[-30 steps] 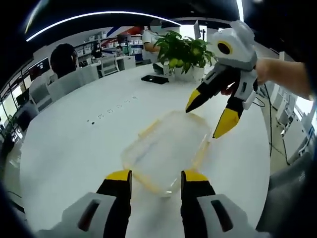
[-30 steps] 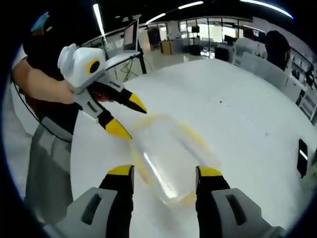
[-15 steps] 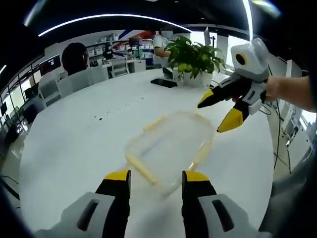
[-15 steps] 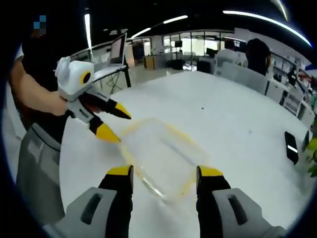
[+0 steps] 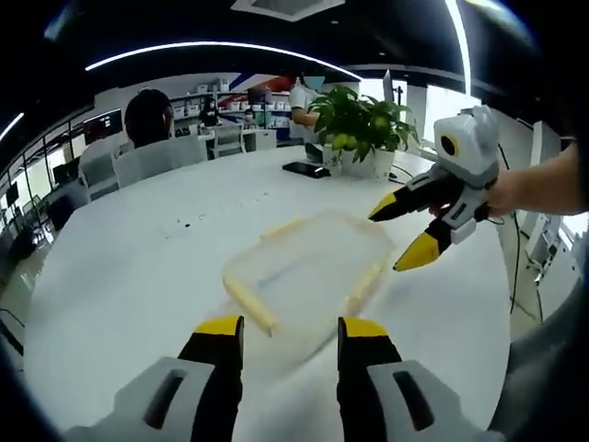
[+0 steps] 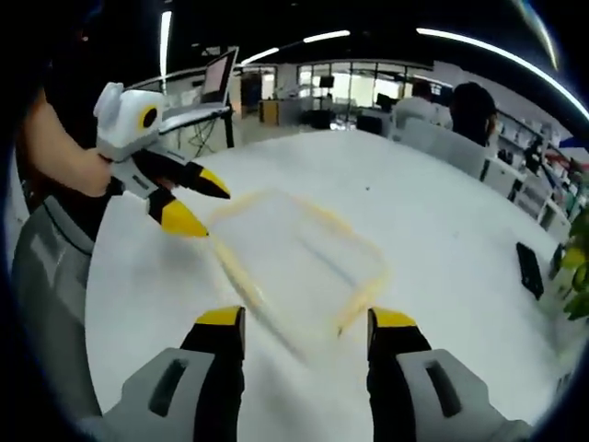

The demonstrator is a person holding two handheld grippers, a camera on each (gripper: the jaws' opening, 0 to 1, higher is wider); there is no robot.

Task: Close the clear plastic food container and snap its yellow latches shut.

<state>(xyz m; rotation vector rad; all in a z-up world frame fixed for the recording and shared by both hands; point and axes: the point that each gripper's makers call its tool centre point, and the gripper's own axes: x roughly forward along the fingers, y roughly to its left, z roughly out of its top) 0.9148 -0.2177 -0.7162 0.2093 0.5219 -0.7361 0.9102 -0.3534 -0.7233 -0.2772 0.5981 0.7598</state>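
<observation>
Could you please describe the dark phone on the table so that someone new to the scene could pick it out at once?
Start from the big round white table and look to its far side, where a leafy green potted plant stands. The flat black rectangular phone lies on the tabletop just beside that plant's white pot. It is the dark, thin slab there, unlike the clear plastic food container with yellow latches nearer the middle.

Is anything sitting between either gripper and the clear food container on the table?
Nothing visible does. The container lies alone on bare white table just ahead of the left gripper and of the right gripper. The potted plant and phone stand well beyond it.
</observation>
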